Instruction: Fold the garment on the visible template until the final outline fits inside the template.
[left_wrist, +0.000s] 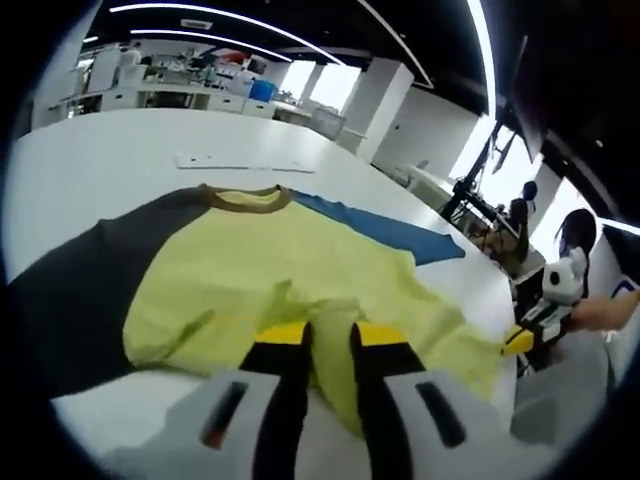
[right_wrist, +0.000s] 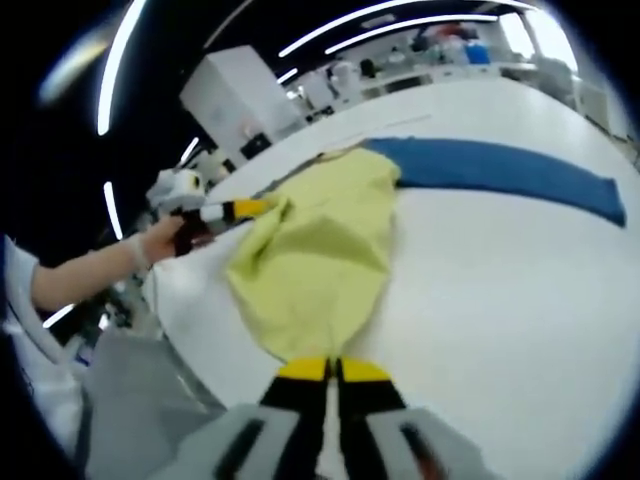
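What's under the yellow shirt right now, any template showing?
Beneath the yellow shirt lie a dark panel and a blue panel spread on the white table. Whatever lies directly under the fabric is covered, so no template outline can be confirmed.

You are working in an open-plan lab or office: long ceiling strip lights (left_wrist: 200, 10), white square pillars (left_wrist: 372, 100), rows of cluttered white workbenches (left_wrist: 180, 92) behind your broad white desk (left_wrist: 100, 160), and bright windows (left_wrist: 325, 85).
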